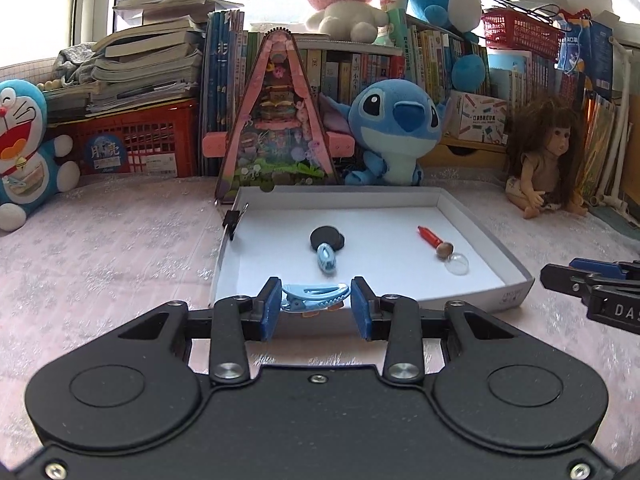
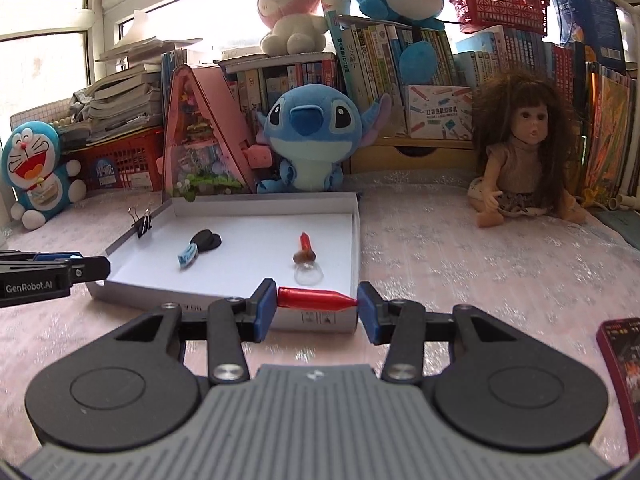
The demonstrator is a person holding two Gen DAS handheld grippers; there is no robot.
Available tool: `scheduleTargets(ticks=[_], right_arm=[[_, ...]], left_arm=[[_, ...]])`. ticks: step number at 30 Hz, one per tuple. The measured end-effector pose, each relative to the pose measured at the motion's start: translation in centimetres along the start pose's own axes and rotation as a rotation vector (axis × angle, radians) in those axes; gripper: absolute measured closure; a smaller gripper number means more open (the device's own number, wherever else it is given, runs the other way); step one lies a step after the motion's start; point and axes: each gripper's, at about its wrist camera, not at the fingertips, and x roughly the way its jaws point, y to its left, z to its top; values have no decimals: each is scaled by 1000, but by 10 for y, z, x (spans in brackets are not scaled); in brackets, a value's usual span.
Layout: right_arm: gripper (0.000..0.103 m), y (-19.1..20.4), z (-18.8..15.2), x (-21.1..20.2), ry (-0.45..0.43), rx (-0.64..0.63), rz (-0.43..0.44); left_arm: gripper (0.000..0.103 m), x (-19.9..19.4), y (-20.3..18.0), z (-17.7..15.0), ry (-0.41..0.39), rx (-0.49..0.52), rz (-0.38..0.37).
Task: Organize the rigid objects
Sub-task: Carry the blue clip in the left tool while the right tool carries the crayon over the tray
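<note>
A white shallow box (image 1: 516,268) (image 2: 355,236) lies on the pink tablecloth. In it lie a black disc (image 1: 327,238) (image 2: 205,240), a small blue clip (image 1: 326,259) (image 2: 187,257), a red pointed piece (image 1: 428,236) (image 2: 305,243) with a brown bead and a clear dome (image 1: 458,264) (image 2: 308,275). My left gripper (image 1: 316,304) is shut on a light blue hair clip (image 1: 314,298) at the box's near edge. My right gripper (image 2: 317,304) is shut on a red crayon-like stick (image 2: 316,298), held crosswise at the box's near right corner.
A black binder clip (image 1: 232,220) (image 2: 141,222) grips the box's left wall. Plush toys, a pink triangular dollhouse (image 1: 276,120), a doll (image 2: 520,152), red crates and books line the back. A dark red object (image 2: 622,376) lies at the right edge.
</note>
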Motion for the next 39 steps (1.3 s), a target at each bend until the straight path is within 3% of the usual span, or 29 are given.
scheduleTargets(ticks=[9,19,28,39], right_arm=[[54,9,16,43,39,-21,-12],[54,10,16,80,124,-7,-2],[54,13,15,101,194,-20,11],[54,14,15,116,252,-6,13]], left_arm=[[68,47,-8,19,44,-36,-13],[68,90,-12,15,117,-41,7],[68,114,-13,12,169,-38,15],[68,122,-14,11,171,-21,26]])
